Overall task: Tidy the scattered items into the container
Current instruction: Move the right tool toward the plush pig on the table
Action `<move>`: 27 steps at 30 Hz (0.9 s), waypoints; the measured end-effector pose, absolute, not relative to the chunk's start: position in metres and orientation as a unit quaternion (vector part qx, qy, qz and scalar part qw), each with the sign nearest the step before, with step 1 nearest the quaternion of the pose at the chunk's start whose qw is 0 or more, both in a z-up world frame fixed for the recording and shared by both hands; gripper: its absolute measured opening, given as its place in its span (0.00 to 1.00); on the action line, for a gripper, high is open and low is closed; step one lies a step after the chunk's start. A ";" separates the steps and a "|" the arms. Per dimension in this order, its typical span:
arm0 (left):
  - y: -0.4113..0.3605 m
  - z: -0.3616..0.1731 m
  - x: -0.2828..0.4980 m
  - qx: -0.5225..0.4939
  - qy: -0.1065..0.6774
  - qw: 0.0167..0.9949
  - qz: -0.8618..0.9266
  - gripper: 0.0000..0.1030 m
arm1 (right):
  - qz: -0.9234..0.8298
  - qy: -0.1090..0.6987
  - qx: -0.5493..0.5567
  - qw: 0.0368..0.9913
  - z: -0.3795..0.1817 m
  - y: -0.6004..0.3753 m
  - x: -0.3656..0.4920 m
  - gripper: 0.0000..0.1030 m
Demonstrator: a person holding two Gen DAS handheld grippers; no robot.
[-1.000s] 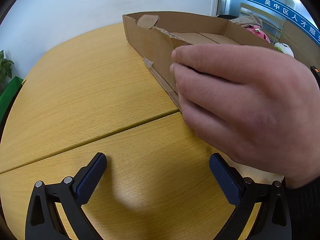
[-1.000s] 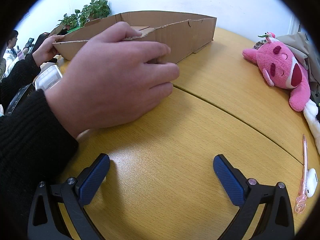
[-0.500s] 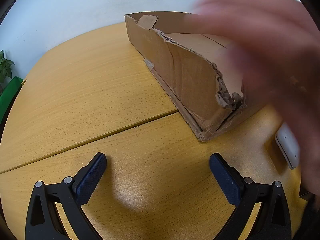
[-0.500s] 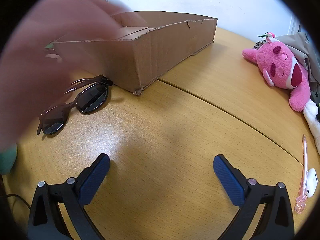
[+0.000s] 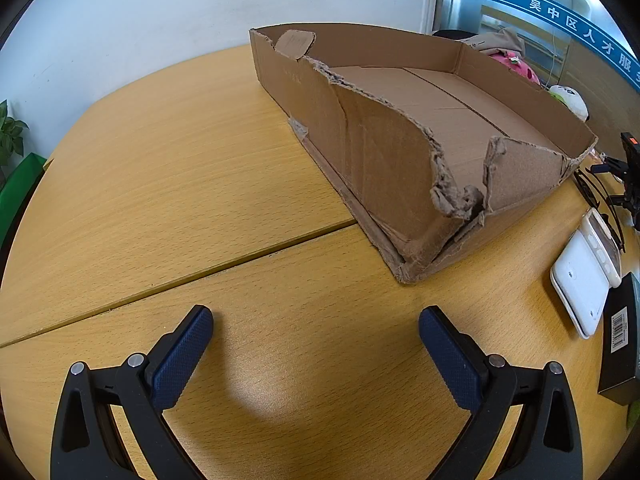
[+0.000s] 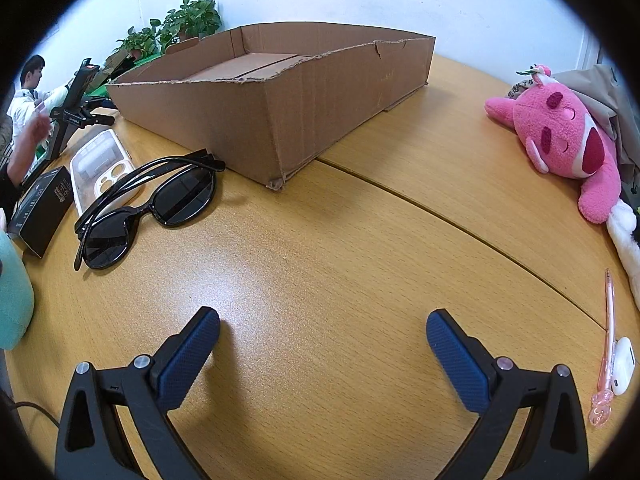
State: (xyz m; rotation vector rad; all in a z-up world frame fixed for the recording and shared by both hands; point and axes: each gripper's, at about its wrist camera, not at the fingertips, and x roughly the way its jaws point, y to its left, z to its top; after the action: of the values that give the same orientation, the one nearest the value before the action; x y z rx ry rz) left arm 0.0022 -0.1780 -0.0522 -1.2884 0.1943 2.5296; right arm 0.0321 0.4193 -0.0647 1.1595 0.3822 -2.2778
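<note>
Where writing shows, we read only the blue wall sign (image 5: 580, 28), with characters 吴中区人才服; the barcode label on the black box (image 5: 618, 344) is too small to read. Our left gripper (image 5: 316, 332) and right gripper (image 6: 323, 334) both gape wide over the table (image 5: 160, 168), holding nothing. The carton (image 6: 280, 108) sits ahead, nothing inside. Only the right view shows the sunglasses (image 6: 148, 212) just beside the carton's corner, plush (image 6: 568, 144), pen (image 6: 606, 344) and earbud case (image 6: 624, 364).
</note>
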 end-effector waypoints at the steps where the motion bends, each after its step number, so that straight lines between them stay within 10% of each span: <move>1: -0.178 -0.052 0.002 -0.448 0.068 0.148 0.879 1.00 | -0.848 0.142 0.431 0.274 -0.065 0.419 0.032 1.00; 19: -0.153 -0.046 0.037 -0.453 0.037 0.100 0.885 0.99 | -0.895 0.054 0.429 0.108 -0.027 0.429 0.134 0.99; 27: -0.101 0.059 0.149 -0.325 0.029 0.063 0.943 1.00 | -0.940 0.016 0.294 0.173 0.078 0.377 0.221 0.99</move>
State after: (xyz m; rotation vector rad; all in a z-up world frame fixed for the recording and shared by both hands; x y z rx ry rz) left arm 0.1490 -0.1013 0.0587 -0.9804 0.0866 2.8500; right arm 0.2209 0.3768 0.0775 0.8347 0.0444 -2.6653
